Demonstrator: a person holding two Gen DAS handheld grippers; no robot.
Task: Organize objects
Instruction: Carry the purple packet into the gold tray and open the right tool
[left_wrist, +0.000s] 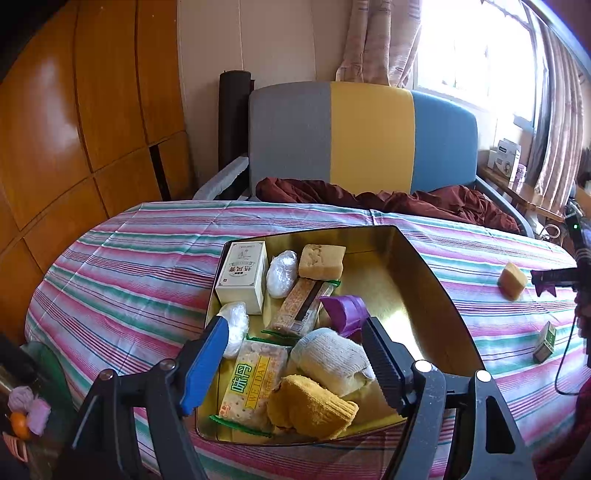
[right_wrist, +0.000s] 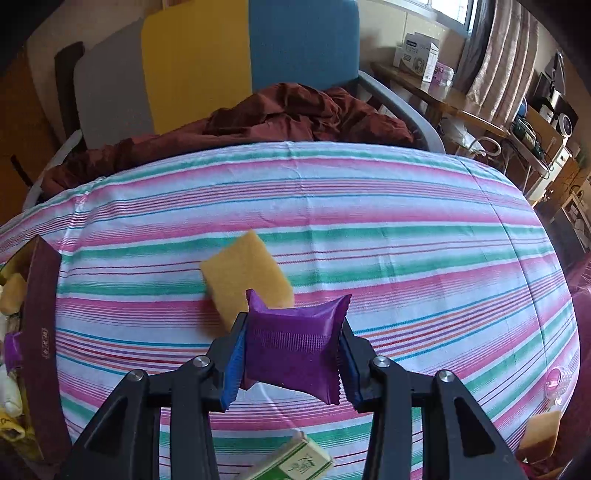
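A gold-lined box (left_wrist: 417, 280) sits on the striped sheet (left_wrist: 129, 266) and holds a white carton (left_wrist: 243, 277), a sponge block (left_wrist: 321, 258), a snack bar (left_wrist: 299, 306), a purple packet (left_wrist: 343, 310), a rolled white cloth (left_wrist: 332, 358) and a yellow cloth (left_wrist: 310, 410). My left gripper (left_wrist: 295, 356) hangs open over the box's near end, pressing nothing. My right gripper (right_wrist: 293, 354) is shut on another purple packet (right_wrist: 295, 347), raised above the sheet. Beyond it lies a yellow sponge (right_wrist: 245, 273). A green-and-white small box (right_wrist: 295, 461) lies below it.
The box's maroon outer wall (right_wrist: 40, 332) shows at the left edge. Another sponge (right_wrist: 543, 428) lies at the sheet's right. A grey, yellow and blue backrest (left_wrist: 369, 136) with a maroon cloth (left_wrist: 406, 203) stands behind. Wooden wardrobe (left_wrist: 74, 129) left, cluttered side table (right_wrist: 436, 88) right.
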